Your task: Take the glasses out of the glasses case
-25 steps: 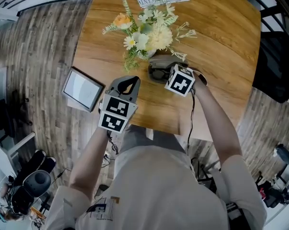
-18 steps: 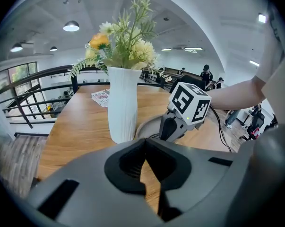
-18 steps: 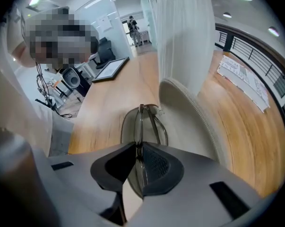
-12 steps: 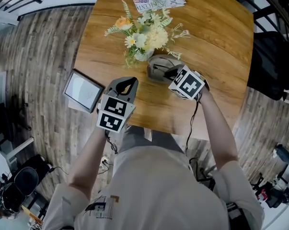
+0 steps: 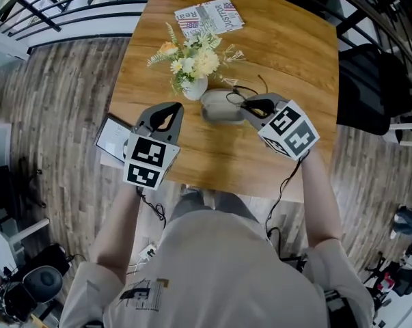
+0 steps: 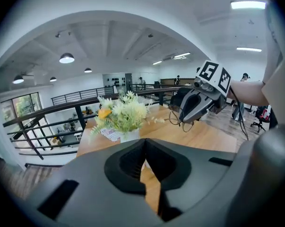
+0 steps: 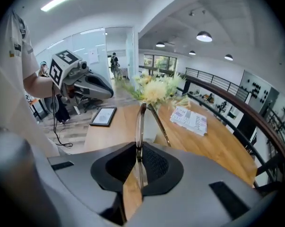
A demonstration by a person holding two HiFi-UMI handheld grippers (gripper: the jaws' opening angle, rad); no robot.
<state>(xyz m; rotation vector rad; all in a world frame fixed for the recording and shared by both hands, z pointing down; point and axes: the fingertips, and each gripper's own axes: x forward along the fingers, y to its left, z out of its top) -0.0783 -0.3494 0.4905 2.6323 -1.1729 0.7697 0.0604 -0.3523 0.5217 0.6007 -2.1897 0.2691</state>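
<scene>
On the tabletop [image 5: 294, 53] sits the glasses case [image 5: 216, 108]. The left gripper [image 5: 167, 109] is empty, jaws together. The right gripper [image 5: 249, 106], jaws just closed, clamps the glasses [image 7: 139, 126], seemingly lifted clear of the case; only setting down remains.

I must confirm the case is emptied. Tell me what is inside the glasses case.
What shows of the case is pale grey, with no frame in it; its right end is covered by the right tool. The glasses are out, clamped in that tool.
</scene>
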